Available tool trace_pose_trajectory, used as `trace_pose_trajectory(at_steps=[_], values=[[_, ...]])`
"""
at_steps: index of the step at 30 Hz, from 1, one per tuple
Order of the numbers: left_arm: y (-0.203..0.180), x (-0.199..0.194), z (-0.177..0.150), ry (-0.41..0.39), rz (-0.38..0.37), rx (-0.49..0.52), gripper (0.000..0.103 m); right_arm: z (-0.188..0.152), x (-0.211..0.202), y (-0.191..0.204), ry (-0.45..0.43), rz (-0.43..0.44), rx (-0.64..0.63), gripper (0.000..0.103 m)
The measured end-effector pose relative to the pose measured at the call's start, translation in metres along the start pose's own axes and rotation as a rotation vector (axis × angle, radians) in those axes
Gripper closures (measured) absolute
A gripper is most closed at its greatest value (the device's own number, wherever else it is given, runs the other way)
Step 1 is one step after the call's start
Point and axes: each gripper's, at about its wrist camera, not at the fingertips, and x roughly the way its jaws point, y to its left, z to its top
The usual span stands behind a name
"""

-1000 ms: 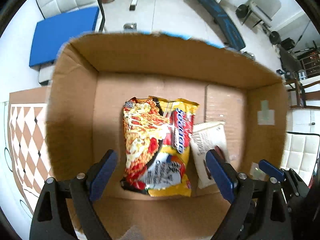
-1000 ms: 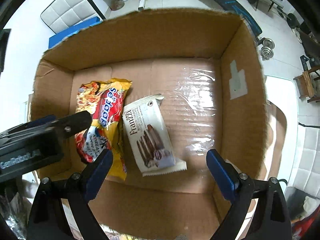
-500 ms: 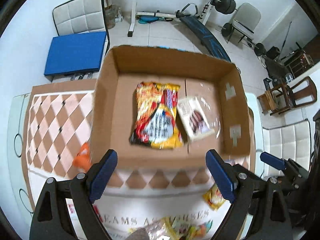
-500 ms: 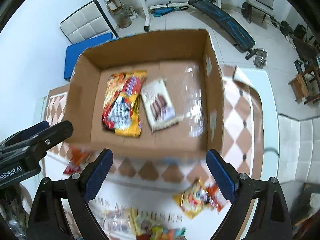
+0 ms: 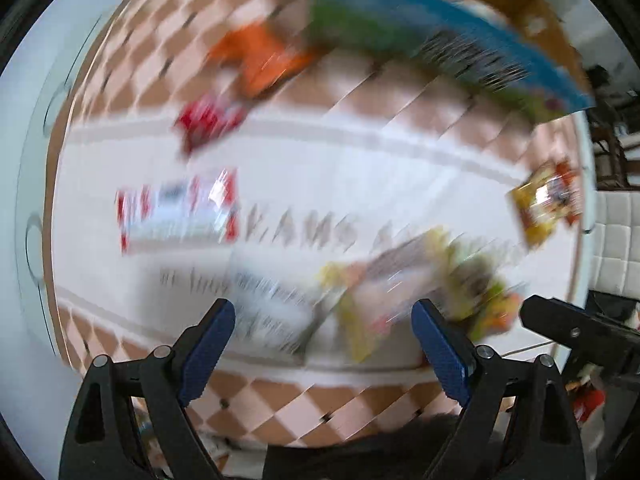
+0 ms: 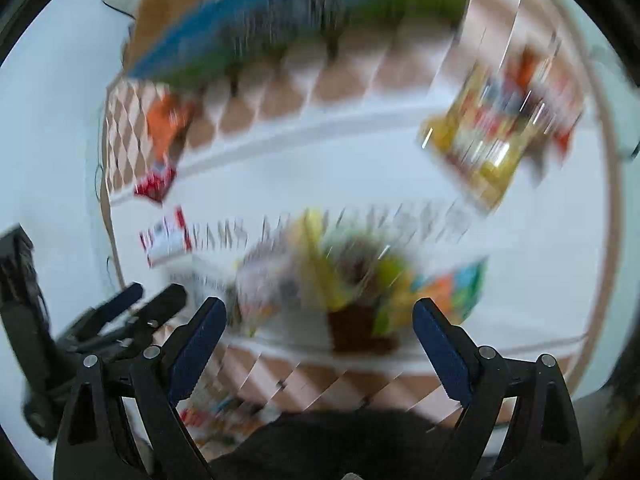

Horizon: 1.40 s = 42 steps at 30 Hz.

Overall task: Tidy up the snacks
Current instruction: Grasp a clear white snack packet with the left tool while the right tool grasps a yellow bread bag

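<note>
Both views are motion-blurred. My left gripper (image 5: 322, 336) is open and empty above the checked tablecloth (image 5: 360, 168). Loose snack packets lie there: an orange one (image 5: 260, 56), a red one (image 5: 208, 120), a red-and-white one (image 5: 176, 212), a yellow one (image 5: 548, 200) and a mixed pile (image 5: 420, 280) just ahead of the fingers. My right gripper (image 6: 320, 330) is open and empty over the same pile (image 6: 352, 280). The cardboard box (image 5: 460, 32) with its printed blue-green side sits at the far edge; it also shows in the right wrist view (image 6: 280, 20).
The left gripper shows at the left of the right wrist view (image 6: 120, 320), and the right one at the right of the left wrist view (image 5: 580, 332). A yellow packet (image 6: 496, 136) lies right of the pile. The white table rim (image 5: 40, 160) curves on the left.
Both grippers have pulled back out of the box and swung down toward the near tabletop. The box has slid to the top of both views; loose packets now fill them.
</note>
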Motion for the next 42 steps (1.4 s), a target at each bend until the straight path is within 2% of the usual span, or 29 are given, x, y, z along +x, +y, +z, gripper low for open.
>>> trace_pose_trajectory(at_steps=[5,9,13,14,15,16,17,20,23,28,30,31,32,35,37,38,40,42], values=[[0.047,0.024,-0.025,0.035,-0.013,-0.138,0.012,-0.009,0.056,0.005,0.105,0.125,0.169,0.007],[0.078,0.035,-0.036,0.054,-0.032,-0.257,0.012,0.001,0.085,0.017,0.135,0.149,0.276,0.007],[0.083,0.042,-0.04,0.038,-0.032,-0.225,0.012,0.01,0.114,0.031,0.194,0.121,0.329,0.007],[0.083,0.045,-0.042,0.042,-0.036,-0.208,0.012,0.012,0.118,0.034,0.202,0.103,0.326,0.012],[0.084,0.047,-0.044,0.048,-0.036,-0.197,0.012,0.015,0.124,0.04,0.21,0.07,0.308,0.017],[0.085,0.05,-0.046,0.057,-0.032,-0.196,0.012,0.017,0.127,0.043,0.216,0.04,0.289,0.03],[0.087,0.053,-0.048,0.065,-0.04,-0.204,0.012,0.018,0.129,0.045,0.222,0.017,0.271,0.04],[0.095,0.065,-0.057,0.112,-0.108,-0.281,0.012,0.019,0.13,0.053,0.241,-0.059,0.154,0.047],[0.11,0.081,-0.064,0.186,-0.237,-0.426,0.012,0.018,0.13,0.06,0.275,-0.139,-0.005,0.048],[0.122,0.104,-0.061,0.262,-0.356,-0.629,0.013,0.014,0.121,0.074,0.245,-0.312,-0.25,0.047],[0.12,0.113,-0.055,0.287,-0.375,-0.682,0.013,0.015,0.114,0.075,0.22,-0.333,-0.257,0.034],[0.12,0.117,-0.05,0.295,-0.376,-0.698,0.013,0.016,0.109,0.074,0.202,-0.317,-0.24,0.022],[0.116,0.122,-0.045,0.3,-0.37,-0.707,0.013,0.018,0.104,0.073,0.184,-0.286,-0.214,0.015],[0.107,0.13,-0.029,0.321,-0.315,-0.696,0.013,0.02,0.095,0.065,0.156,-0.202,-0.122,0.014],[0.1,0.133,-0.02,0.324,-0.236,-0.65,0.014,0.022,0.093,0.056,0.149,-0.159,-0.044,0.014],[0.094,0.134,-0.016,0.323,-0.202,-0.621,0.017,0.024,0.09,0.047,0.145,-0.139,-0.003,0.014],[0.079,0.131,-0.012,0.295,-0.136,-0.523,0.019,0.026,0.091,0.036,0.143,-0.099,0.077,0.014],[0.065,0.125,-0.01,0.25,-0.079,-0.412,0.025,0.027,0.095,0.027,0.148,-0.068,0.126,0.017]])
